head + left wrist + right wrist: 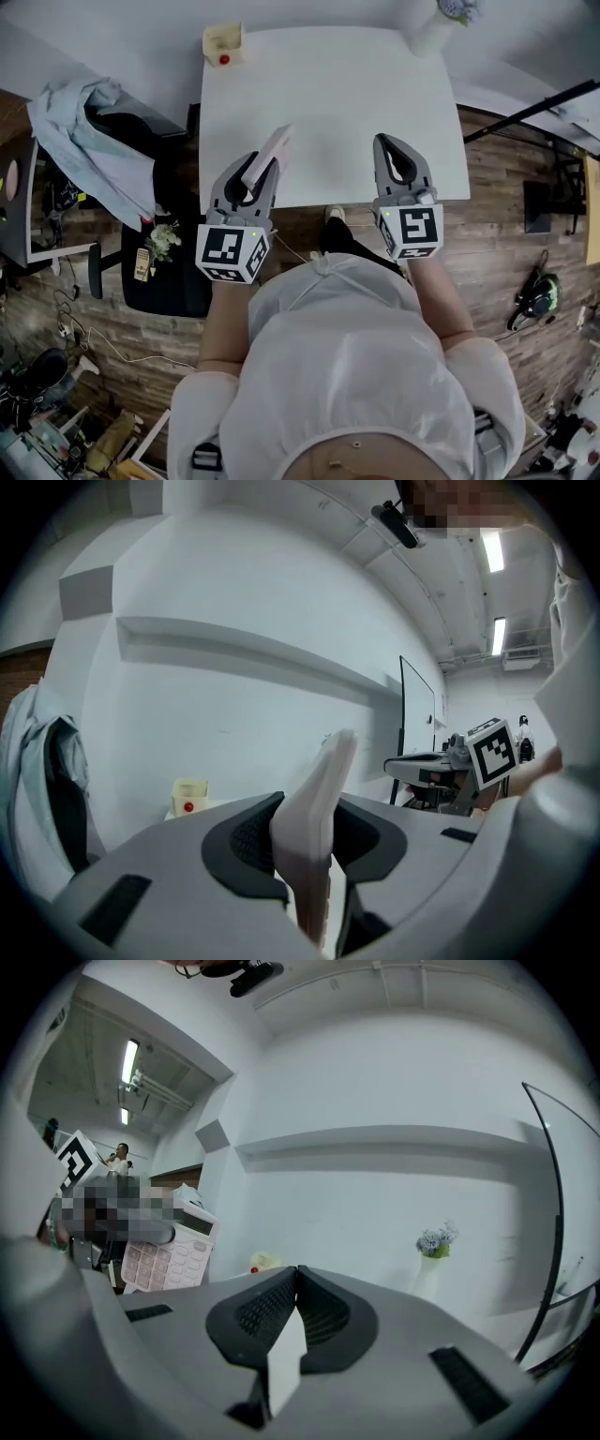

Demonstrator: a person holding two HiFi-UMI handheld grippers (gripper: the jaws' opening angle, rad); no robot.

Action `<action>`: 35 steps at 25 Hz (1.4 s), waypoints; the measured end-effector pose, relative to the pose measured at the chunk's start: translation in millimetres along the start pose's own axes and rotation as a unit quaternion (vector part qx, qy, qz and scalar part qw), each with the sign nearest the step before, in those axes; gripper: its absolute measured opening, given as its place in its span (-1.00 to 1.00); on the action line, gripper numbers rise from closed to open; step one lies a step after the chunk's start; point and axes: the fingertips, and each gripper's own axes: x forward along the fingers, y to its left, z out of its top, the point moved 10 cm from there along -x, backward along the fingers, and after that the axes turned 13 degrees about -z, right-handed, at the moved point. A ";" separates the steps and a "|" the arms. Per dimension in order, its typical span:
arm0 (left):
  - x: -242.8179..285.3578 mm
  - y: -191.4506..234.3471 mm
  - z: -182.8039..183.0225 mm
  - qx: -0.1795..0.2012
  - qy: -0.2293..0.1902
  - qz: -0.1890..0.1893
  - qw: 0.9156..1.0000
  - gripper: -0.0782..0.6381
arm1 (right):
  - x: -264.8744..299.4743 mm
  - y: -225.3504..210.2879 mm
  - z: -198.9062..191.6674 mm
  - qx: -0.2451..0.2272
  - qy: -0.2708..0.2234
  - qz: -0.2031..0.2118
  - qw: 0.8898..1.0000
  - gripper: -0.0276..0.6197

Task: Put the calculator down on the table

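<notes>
One white table (328,103) is mostly bare, and its near edge lies under the tips of the two grippers. The left gripper (263,169) is clamped on one calculator (274,148), held on edge above the near-left edge. The right gripper (386,141), jaws together and empty, hangs over the near-right edge. One vase (427,33) stands far right and one small box (223,44) far left.

White top (356,347), grey grippers
The left gripper (260,161) and right gripper (386,140) have grey shells, black ribbed pads (255,1314) inside the jaws, black-and-white marker cubes (232,251) behind them.
</notes>
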 end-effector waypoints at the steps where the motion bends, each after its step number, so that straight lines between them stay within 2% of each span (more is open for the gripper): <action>1: 12.8 4.1 0.9 -0.002 0.004 0.001 1.000 -0.41 | 12.0 -6.6 -1.5 0.002 0.002 0.004 1.000 -0.90; 9: 102.2 37.1 -14.4 -0.027 0.041 0.007 0.999 -0.41 | 86.5 -43.0 -26.6 0.007 0.030 0.044 0.999 -0.90; 17: 162.1 55.8 -56.1 -0.077 0.094 -0.017 0.992 -0.41 | 127.2 -59.0 -72.2 0.013 0.080 0.066 0.995 -0.90; 27: 208.2 63.7 -105.3 -0.174 0.165 -0.074 0.968 -0.41 | 151.3 -66.6 -111.4 0.021 0.127 0.085 0.988 -0.90; 31: 221.1 69.5 -114.1 -0.221 0.155 -0.087 0.959 -0.41 | 157.5 -67.9 -118.9 0.022 0.136 0.094 0.986 -0.90; 35: 229.7 85.4 -123.9 -0.275 0.152 -0.088 0.945 -0.41 | 163.5 -65.7 -122.4 0.027 0.142 0.101 0.984 -0.90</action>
